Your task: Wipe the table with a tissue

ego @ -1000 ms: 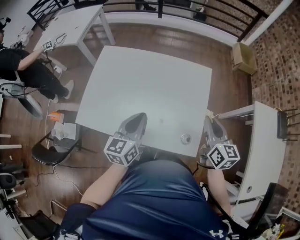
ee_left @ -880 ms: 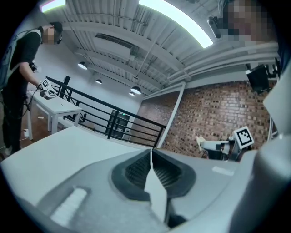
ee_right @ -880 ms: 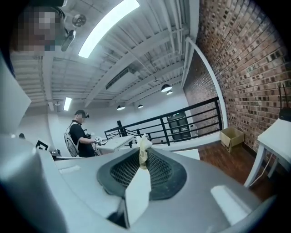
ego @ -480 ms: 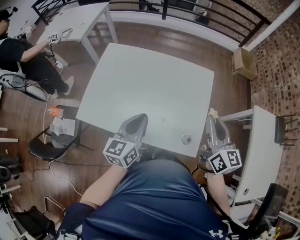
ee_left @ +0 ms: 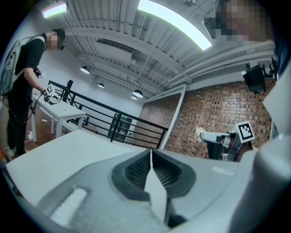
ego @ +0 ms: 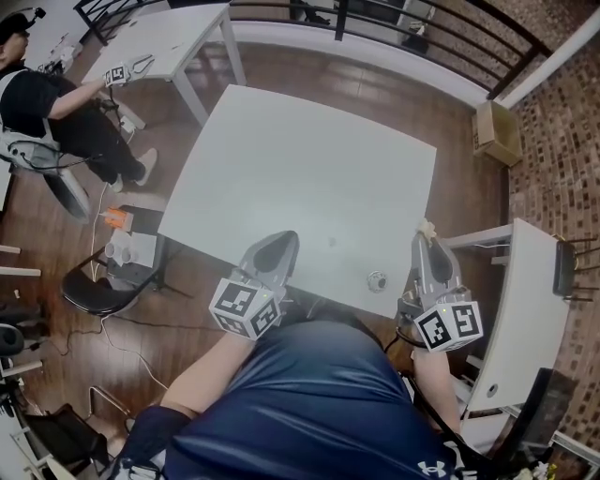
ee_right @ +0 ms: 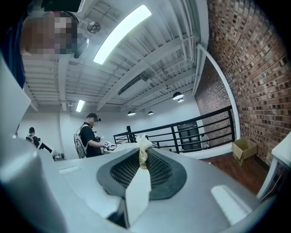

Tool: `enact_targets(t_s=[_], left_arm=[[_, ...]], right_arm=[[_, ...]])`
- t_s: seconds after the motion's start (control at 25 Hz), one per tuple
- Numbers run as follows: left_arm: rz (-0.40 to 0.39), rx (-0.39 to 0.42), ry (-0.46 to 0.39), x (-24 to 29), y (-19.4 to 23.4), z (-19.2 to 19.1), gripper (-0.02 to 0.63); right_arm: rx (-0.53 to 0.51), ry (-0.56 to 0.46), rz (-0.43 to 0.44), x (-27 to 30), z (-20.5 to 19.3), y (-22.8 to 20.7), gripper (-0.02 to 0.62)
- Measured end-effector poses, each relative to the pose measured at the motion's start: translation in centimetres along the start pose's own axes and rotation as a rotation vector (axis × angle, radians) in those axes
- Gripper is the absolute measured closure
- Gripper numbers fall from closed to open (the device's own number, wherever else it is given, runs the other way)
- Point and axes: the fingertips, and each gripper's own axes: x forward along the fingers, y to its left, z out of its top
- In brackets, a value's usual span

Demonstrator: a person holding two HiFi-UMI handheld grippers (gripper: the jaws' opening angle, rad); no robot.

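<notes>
The white table point(ego: 309, 169) fills the middle of the head view. My left gripper point(ego: 278, 244) rests over its near edge, jaws shut with nothing between them; in the left gripper view the left gripper point(ee_left: 150, 157) shows its pads pressed together. My right gripper point(ego: 428, 234) hangs just past the table's right edge, shut on a crumpled cream tissue point(ego: 427, 228). The right gripper view shows the tissue point(ee_right: 144, 149) sticking up from the right gripper point(ee_right: 142, 160). A small round grey object point(ego: 377, 279) sits on the table between both grippers.
A second white table point(ego: 525, 309) stands close on the right. A cardboard box point(ego: 497, 131) lies by the brick wall. A person point(ego: 52, 103) sits at another white table point(ego: 169, 42) at the far left. Black railing point(ego: 422, 28) runs behind. A chair point(ego: 98, 291) stands at the left.
The head view has drifted slightly, shifting the scene right and down. Both grippers keep about the same places by the table's near edge, still shut.
</notes>
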Motion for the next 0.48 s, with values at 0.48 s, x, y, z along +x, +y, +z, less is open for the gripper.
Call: enact_targets(t_s=[0.48], left_arm=[[-0.014,0.01,0.016,1.0,-0.7,0.2,0.594]], right_arm=[[0.001,0.0,-0.013,0.1,0.2,-1.0,0.543]])
